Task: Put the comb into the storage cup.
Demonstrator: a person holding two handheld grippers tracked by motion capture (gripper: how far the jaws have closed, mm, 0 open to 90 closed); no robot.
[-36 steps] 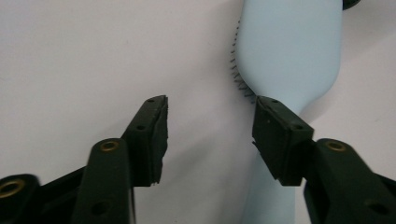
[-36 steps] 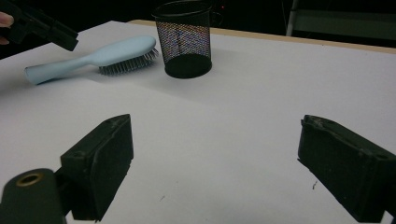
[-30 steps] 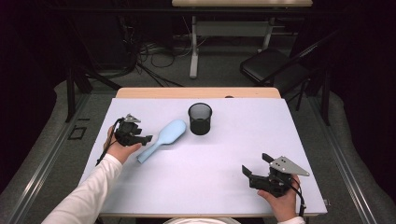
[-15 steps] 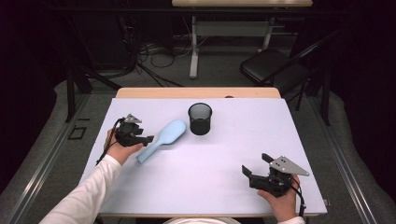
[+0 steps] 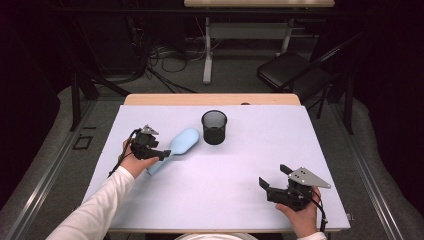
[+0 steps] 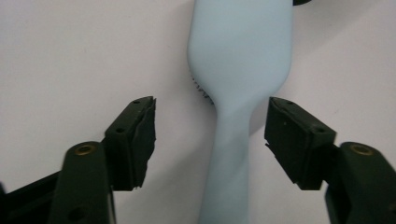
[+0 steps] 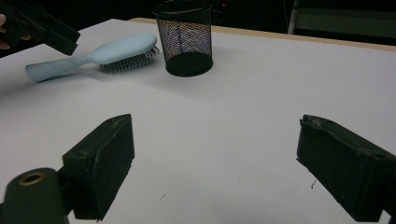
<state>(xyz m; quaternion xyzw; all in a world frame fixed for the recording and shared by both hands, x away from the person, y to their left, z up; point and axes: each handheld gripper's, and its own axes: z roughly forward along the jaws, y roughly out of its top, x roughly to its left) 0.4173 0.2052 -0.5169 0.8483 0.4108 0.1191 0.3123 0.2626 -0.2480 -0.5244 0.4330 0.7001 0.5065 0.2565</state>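
Note:
A pale blue hairbrush (image 5: 181, 142) lies bristles down on the white table, its handle pointing toward the person's left hand. My left gripper (image 5: 162, 154) hovers over that handle. In the left gripper view the handle (image 6: 231, 154) runs between the two jaws with a gap on each side; my left gripper (image 6: 211, 120) has just been opening and is open, not pressing on the handle. A black mesh cup (image 5: 214, 127) stands upright just right of the brush head. My right gripper (image 5: 273, 176) rests at the front right, open, with bare table between its jaws (image 7: 215, 158).
The right gripper view looks across the table to the hairbrush (image 7: 112, 51), the mesh cup (image 7: 184, 39) and the left gripper (image 7: 42, 28) at upper left. The table's wooden far edge (image 5: 210, 99) lies behind the cup. A black chair (image 5: 295, 70) stands beyond the table.

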